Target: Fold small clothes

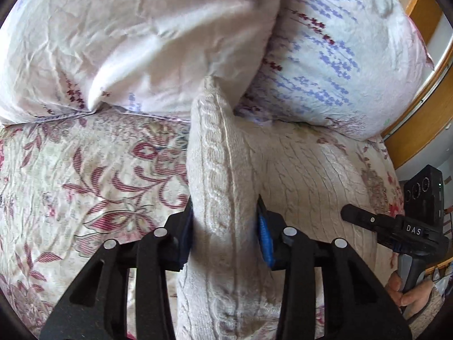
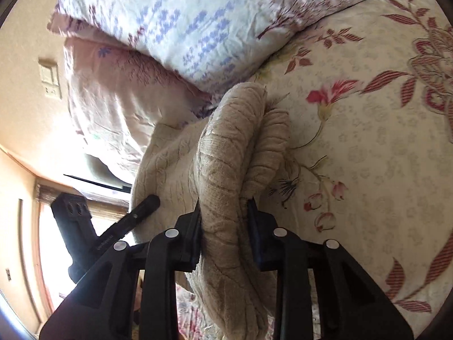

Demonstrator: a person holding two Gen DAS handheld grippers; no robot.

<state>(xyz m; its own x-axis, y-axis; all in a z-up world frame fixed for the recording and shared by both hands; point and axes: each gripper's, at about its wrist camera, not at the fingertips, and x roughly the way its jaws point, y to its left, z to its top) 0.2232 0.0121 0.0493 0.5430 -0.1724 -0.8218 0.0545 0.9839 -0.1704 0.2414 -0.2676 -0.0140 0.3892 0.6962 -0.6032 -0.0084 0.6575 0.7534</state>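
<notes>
Cream cable-knit fabric, a small sweater [image 1: 223, 187], is gathered into a raised ridge over a floral bedspread [image 1: 85, 175]; the left gripper [image 1: 225, 226] is clamped on one thick fold of it, both pads pressed into the knit, with a blue pad face visible on the right-hand finger [image 1: 264, 238]; the jaws stand at a moderate gap filled entirely by the fabric; the fold rises between the fingers toward the pillows, and the remainder of the garment spreads flat on the bedspread to the right of it; in the right wrist view, the right gripper [image 2: 225, 221] is likewise closed on a bunched, rolled portion of the sweater [image 2: 226, 164], with the knit packed between both pads and hanging below them; the ribbed edge of the garment curls over at the top of the bundle, just beside the lower pillow; two pillows [image 1: 141, 36] in pale cases printed with purple and maroon sprigs lie against the head of the bed, the sweater ridge touching their lower edge; each wrist view also shows the opposite gripper at its side edge, one black finger resting on or just above the flat part of the sweater; a hand [image 1: 407, 291] grips the handle of the right unit at the lower right of the left wrist view; a wooden bed frame [image 1: 424, 5] curves along the upper right.
</notes>
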